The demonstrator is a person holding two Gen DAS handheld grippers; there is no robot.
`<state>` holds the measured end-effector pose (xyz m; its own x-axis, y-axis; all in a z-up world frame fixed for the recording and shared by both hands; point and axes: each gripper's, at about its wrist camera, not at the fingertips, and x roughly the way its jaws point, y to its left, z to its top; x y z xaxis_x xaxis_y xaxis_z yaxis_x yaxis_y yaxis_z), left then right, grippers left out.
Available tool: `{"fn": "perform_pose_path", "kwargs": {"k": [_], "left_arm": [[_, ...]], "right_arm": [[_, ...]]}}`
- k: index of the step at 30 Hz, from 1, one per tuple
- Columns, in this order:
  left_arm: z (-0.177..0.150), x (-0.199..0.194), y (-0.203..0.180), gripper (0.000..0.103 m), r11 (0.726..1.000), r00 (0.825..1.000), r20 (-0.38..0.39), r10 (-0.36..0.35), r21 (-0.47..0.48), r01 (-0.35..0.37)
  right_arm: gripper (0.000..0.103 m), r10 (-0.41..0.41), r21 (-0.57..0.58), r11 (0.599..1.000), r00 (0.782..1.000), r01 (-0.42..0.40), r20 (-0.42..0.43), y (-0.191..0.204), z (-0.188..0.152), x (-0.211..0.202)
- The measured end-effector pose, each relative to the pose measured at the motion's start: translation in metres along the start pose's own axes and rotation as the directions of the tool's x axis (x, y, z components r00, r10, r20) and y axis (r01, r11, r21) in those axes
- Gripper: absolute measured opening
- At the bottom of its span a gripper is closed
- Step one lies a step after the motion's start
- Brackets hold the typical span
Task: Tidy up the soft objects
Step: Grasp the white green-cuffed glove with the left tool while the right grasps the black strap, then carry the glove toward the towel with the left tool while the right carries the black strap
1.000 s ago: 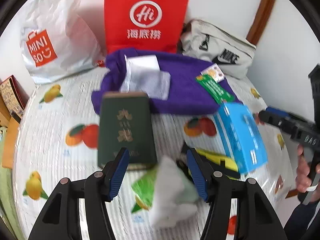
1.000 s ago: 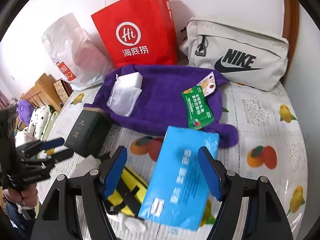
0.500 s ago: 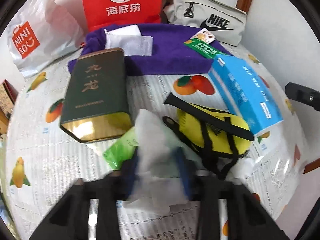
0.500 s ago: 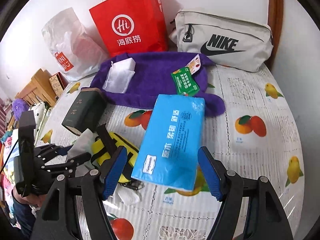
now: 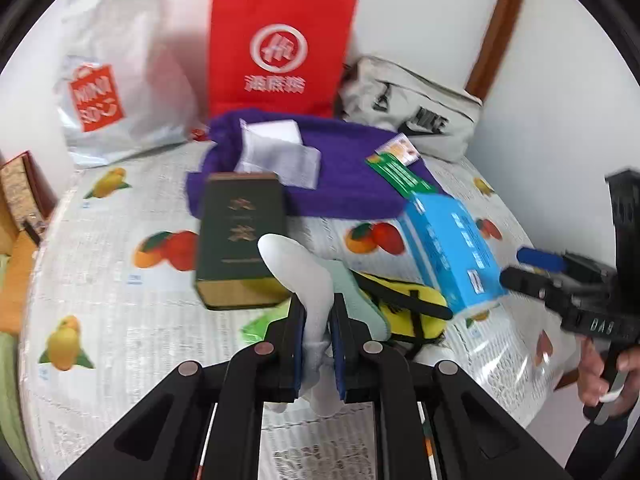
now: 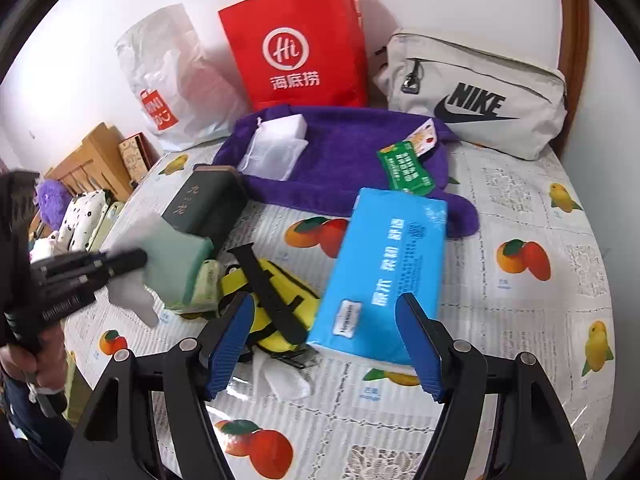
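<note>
My left gripper (image 5: 318, 320) has its jaws closing the last bit, pads pressed on a white and pale green cloth (image 5: 304, 276) lifted just above the table. The right wrist view shows that left gripper (image 6: 132, 258) at the left, with the cloth (image 6: 176, 256) hanging from it. My right gripper (image 6: 324, 316) is open, its fingers on either side of the near end of a blue tissue pack (image 6: 392, 256) without touching it. A yellow pouch with black straps (image 6: 276, 300) lies beside the pack. A purple towel (image 6: 344, 156) is spread behind.
A dark green tin (image 5: 240, 236) lies left of the cloth, a green wipes packet (image 6: 206, 284) under it. A white mesh pouch (image 6: 276, 148) and a green sachet (image 6: 406, 172) rest on the towel. Red bag (image 6: 296, 48), white plastic bag (image 6: 168, 80) and grey Nike bag (image 6: 472, 96) line the wall.
The left gripper has shut on the white and green cloth and raised it off the table. The right gripper has drawn back along the blue tissue pack towards its near end.
</note>
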<state>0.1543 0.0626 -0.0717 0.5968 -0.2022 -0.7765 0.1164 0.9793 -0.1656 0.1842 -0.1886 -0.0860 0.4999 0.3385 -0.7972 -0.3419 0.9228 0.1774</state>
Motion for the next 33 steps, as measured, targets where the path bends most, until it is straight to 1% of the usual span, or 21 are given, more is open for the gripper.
{"fn": "perform_pose_path", "kwargs": {"k": [2, 6, 10, 12, 15, 17, 20, 22, 26, 28, 30, 31, 32, 33], "left_arm": [[0.001, -0.005, 0.006, 0.012, 1.000, 1.000, 0.016, 0.015, -0.008, -0.015], [-0.003, -0.006, 0.026, 0.012, 0.998, 0.999, 0.014, 0.041, -0.056, -0.041], [-0.008, -0.002, 0.041, 0.012, 0.995, 1.000, 0.001, 0.031, -0.097, -0.031], [-0.010, 0.003, 0.047, 0.012, 0.994, 1.000, -0.014, 0.025, -0.108, -0.027], [-0.012, 0.007, 0.055, 0.012, 0.992, 1.000, -0.018, 0.012, -0.125, -0.015], [-0.012, 0.010, 0.057, 0.012, 0.992, 1.000, -0.020, -0.001, -0.129, -0.002], [-0.012, 0.015, 0.061, 0.012, 0.991, 0.999, -0.032, -0.020, -0.137, 0.015], [-0.012, 0.018, 0.063, 0.012, 0.989, 0.999, -0.039, -0.031, -0.147, 0.025], [-0.011, 0.021, 0.066, 0.012, 0.988, 0.998, -0.039, -0.040, -0.148, 0.033], [-0.011, 0.024, 0.068, 0.012, 0.988, 0.998, -0.042, -0.045, -0.150, 0.038], [-0.010, 0.026, 0.068, 0.012, 0.988, 0.998, -0.047, -0.047, -0.151, 0.040], [-0.010, 0.027, 0.068, 0.012, 0.988, 0.998, -0.047, -0.048, -0.152, 0.040], [-0.010, 0.028, 0.068, 0.012, 0.987, 0.998, -0.048, -0.051, -0.153, 0.043], [-0.009, 0.028, 0.068, 0.012, 0.987, 0.997, -0.049, -0.053, -0.151, 0.046]], "right_arm": [[0.073, 0.015, -0.012, 1.000, 1.000, -0.015, -0.004, 0.006, -0.001, 0.001], [0.073, 0.036, -0.047, 0.998, 0.999, -0.036, -0.007, 0.020, -0.004, 0.007], [0.072, 0.062, -0.109, 0.992, 0.998, -0.063, -0.013, 0.038, -0.005, 0.020], [0.070, 0.059, -0.145, 0.987, 0.998, -0.061, -0.020, 0.047, -0.005, 0.029], [0.057, 0.048, -0.208, 0.977, 0.998, -0.056, -0.047, 0.060, -0.002, 0.047], [0.053, 0.041, -0.222, 0.974, 0.997, -0.054, -0.062, 0.063, 0.001, 0.058], [0.046, 0.031, -0.244, 0.968, 0.994, -0.057, -0.108, 0.067, 0.005, 0.077], [0.044, 0.019, -0.260, 0.964, 0.990, -0.056, -0.142, 0.068, 0.006, 0.088], [0.044, -0.012, -0.271, 0.962, 0.979, -0.045, -0.205, 0.066, 0.006, 0.108], [0.044, -0.001, -0.254, 0.965, 0.973, -0.060, -0.233, 0.064, 0.006, 0.116], [0.043, 0.006, -0.245, 0.968, 0.974, -0.063, -0.228, 0.062, 0.007, 0.119], [0.041, 0.007, -0.250, 0.966, 0.974, -0.065, -0.227, 0.062, 0.008, 0.119], [0.027, 0.009, -0.253, 0.965, 0.974, -0.068, -0.225, 0.063, 0.008, 0.119], [0.021, 0.021, -0.256, 0.963, 0.973, -0.081, -0.231, 0.064, 0.007, 0.119]]}}
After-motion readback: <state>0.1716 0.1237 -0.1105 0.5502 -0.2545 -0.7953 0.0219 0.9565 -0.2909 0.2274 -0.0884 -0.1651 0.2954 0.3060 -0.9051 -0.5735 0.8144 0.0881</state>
